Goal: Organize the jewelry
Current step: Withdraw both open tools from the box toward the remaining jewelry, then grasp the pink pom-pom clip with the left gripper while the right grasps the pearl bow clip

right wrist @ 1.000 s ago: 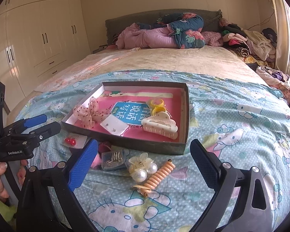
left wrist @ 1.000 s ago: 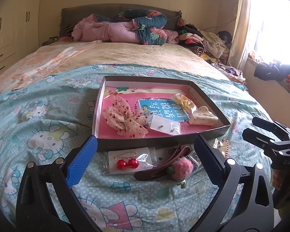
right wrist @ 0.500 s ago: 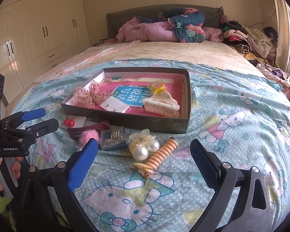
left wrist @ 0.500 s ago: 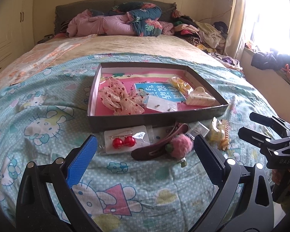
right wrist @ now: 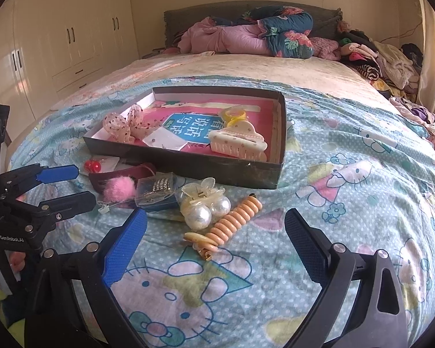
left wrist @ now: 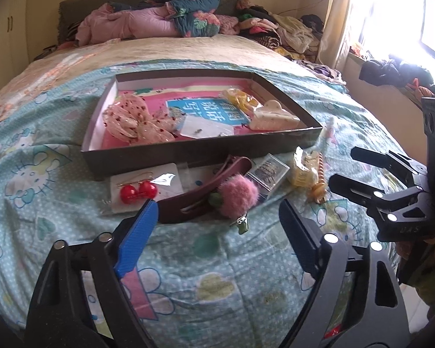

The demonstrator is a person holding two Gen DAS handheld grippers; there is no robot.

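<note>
A dark tray (left wrist: 206,148) (right wrist: 235,171) on the bed holds a pink dotted bow (left wrist: 133,120), a cream claw clip (right wrist: 237,142), a yellow ring and a small earring bag. In front of it lie red ball earrings (left wrist: 137,191), a maroon clip with a pink pompom (left wrist: 237,195) (right wrist: 120,188), a clear box of rhinestones (right wrist: 156,190), a pearl hair clip (right wrist: 204,206) and an orange spiral hair tie (right wrist: 232,221). My left gripper (left wrist: 217,217) is open just short of the pompom clip. My right gripper (right wrist: 214,229) is open, with the spiral tie between its fingers.
The bed has a light blue cartoon-print sheet (right wrist: 348,203). Folded pink and floral quilts (right wrist: 246,37) and piled clothes (right wrist: 385,58) lie at the headboard. Wardrobes (right wrist: 58,43) stand on the left, a bright window (left wrist: 406,14) on the right.
Both grippers have moved forward and lower toward the loose items in front of the tray. Both stay open and empty.
</note>
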